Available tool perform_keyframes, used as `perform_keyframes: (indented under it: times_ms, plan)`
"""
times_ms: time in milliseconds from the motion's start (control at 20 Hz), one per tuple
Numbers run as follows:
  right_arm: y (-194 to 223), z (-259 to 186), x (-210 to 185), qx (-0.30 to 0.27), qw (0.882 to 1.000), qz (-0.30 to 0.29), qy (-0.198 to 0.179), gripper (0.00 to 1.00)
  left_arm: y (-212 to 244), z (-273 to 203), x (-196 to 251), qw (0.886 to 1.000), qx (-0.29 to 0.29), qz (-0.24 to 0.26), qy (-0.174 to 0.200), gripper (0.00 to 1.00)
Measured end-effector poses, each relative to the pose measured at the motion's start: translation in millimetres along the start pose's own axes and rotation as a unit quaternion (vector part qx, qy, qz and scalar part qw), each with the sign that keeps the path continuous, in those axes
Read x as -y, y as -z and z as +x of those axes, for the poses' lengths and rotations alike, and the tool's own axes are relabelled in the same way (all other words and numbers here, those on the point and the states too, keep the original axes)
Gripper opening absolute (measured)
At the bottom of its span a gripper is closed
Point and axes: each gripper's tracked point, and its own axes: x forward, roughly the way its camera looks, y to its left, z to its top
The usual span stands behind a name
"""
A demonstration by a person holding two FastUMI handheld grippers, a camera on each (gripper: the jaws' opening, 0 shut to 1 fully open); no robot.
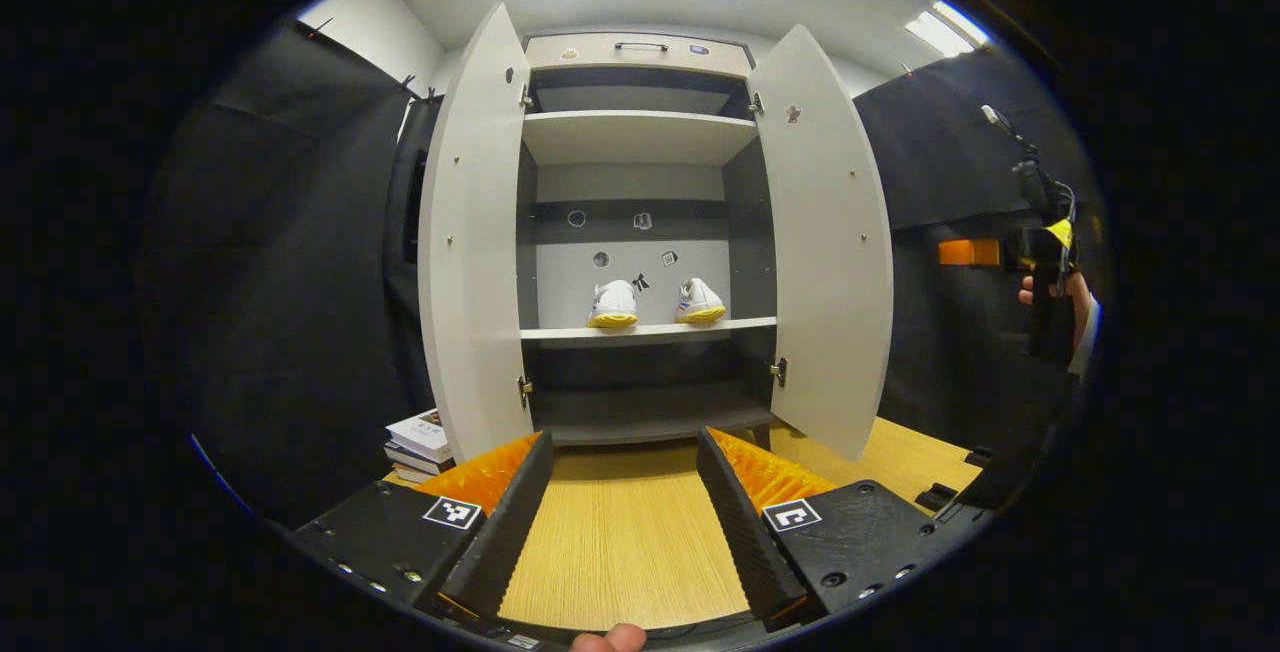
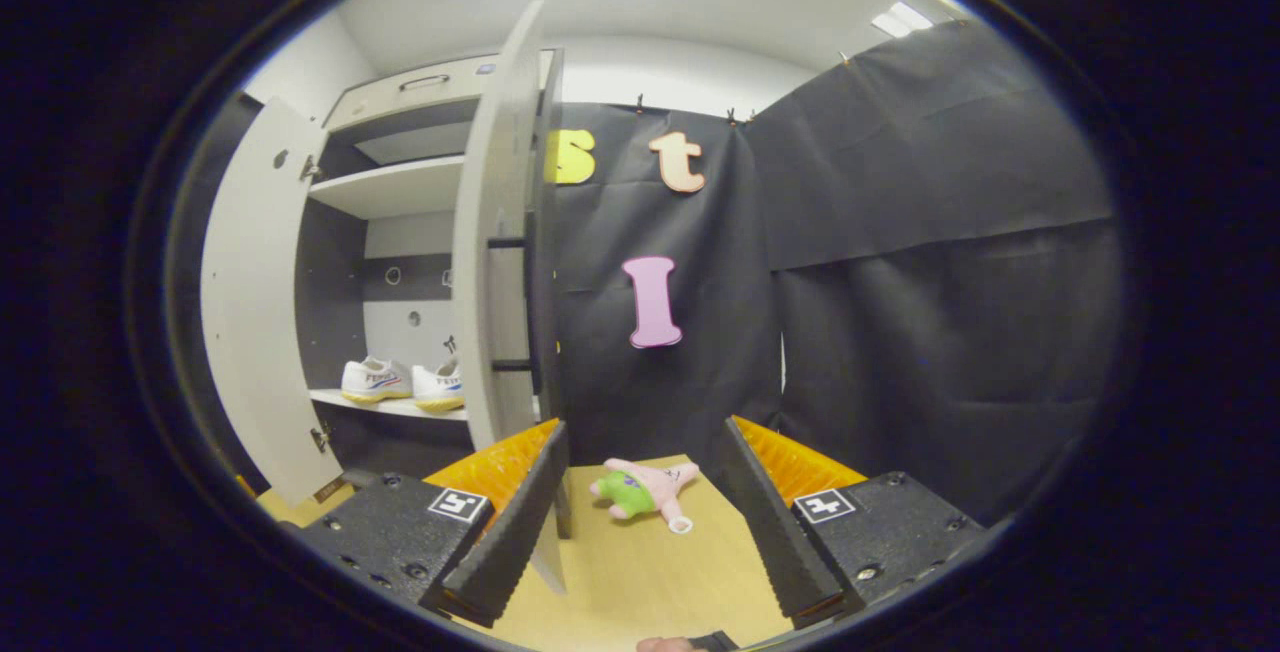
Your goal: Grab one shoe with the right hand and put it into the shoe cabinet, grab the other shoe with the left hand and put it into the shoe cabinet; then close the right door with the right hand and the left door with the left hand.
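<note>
Two white shoes sit side by side on the middle shelf [image 1: 648, 332] of the shoe cabinet [image 1: 640, 52] in my left gripper view — the left shoe [image 1: 613, 304] and the right shoe [image 1: 699, 301], both with yellow soles, heels toward me, a small gap between them. Both doors stand wide: the left door [image 1: 470, 242] swings out on one side, the right door [image 1: 825, 242] on the other. My left claw [image 1: 625, 492] is low over the wooden tabletop [image 1: 620, 542], its fingers spread apart with nothing between them, pointing at the cabinet's base. A stack of books [image 1: 422, 440] lies just beside the left door's lower corner. Far off at the edge, a hand [image 1: 1070, 302] holds the other gripper up in front of the black cloth wall [image 1: 960, 172].

From my right gripper view I see the cabinet at an angle. The right door [image 2: 497, 262] is edge-on, close in front of me, its lower edge just past my left-hand finger [image 2: 510, 522]; a dark bar handle shows on its outer face. The left door [image 2: 250, 302] is open beyond it. Both shoes [image 2: 405, 382] rest on the shelf, partly hidden by the right door. My right claw [image 2: 645, 522] is also parted and empty — it hovers over the tabletop [image 2: 640, 582], where a pink and green plush toy [image 2: 642, 489] lies between the fingers' lines of sight, apart from both.
</note>
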Motion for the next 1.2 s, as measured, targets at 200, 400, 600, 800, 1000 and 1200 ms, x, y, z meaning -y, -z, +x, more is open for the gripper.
perform_keyframes:
  times_ms: [200, 400, 600, 800, 1000, 1200]
  plan:
    - [-12, 50, 0, -0.01, 1.0, 0.015, -0.008, 0.97, 1, 3, 0, 1.0, -0.006, 0.006, -0.003, 0.86]
    - [-30, 80, -16, -0.001, 1.0, -0.004, -0.021, 0.97, 6, 9, -1, 1.0, -0.016, 0.007, -0.008, 0.86]
    - [-53, 85, -26, 0.019, 0.999, -0.02, -0.025, 0.94, 12, 12, -1, 1.0, -0.027, 0.006, -0.009, 0.86]
    - [-55, 82, -39, 0.019, 0.999, -0.013, -0.041, 0.9, 15, 14, 5, 1.0, -0.031, 0.003, 0.0, 0.86]
    - [-53, 77, -55, 0.02, 0.998, -0.028, -0.047, 0.95, 14, 18, 15, 0.999, -0.029, 0.002, 0.014, 0.86]
    - [-51, 68, -95, 0.021, 0.997, -0.031, -0.073, 0.95, 15, 18, 15, 0.999, -0.029, 0.008, 0.017, 0.86]
